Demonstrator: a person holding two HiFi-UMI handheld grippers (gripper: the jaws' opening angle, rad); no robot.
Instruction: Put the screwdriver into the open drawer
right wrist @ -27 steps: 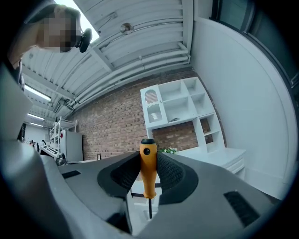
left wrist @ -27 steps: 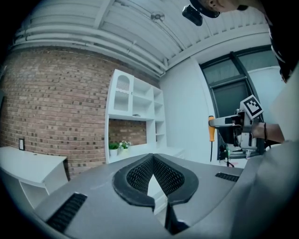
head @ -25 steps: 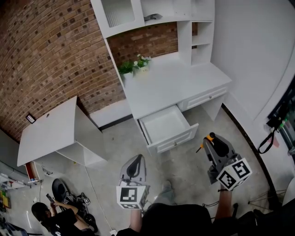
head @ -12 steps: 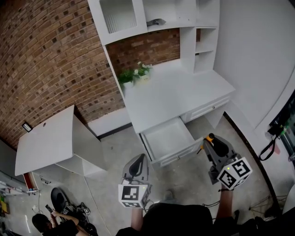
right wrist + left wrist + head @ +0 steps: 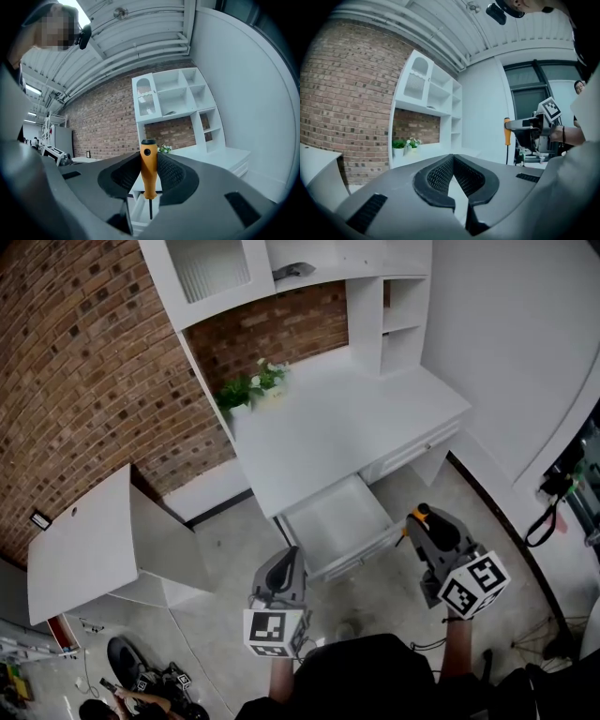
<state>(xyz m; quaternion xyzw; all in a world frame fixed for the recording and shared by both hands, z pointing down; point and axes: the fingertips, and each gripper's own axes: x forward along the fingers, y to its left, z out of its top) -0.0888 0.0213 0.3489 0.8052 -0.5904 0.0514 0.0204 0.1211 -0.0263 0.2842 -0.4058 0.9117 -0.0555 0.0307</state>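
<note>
I'm mid-carry: my right gripper has its jaws clamped on the screwdriver (blade down), lower right beside the open drawer, while my left gripper has its jaws together and empty, so next I should reach over the drawer and release.

I find the head camera set high, looking steeply down on the tabletop, the open drawer, the left gripper and the right gripper, well clear of all. The left gripper view sits close behind its own jaws and faces roughly level toward the shelf unit, taking in the right gripper at its right side. The right gripper view faces the same furniture, with the screwdriver close before the lens. All three views share the shelf unit, the plant and the brick wall.
</note>
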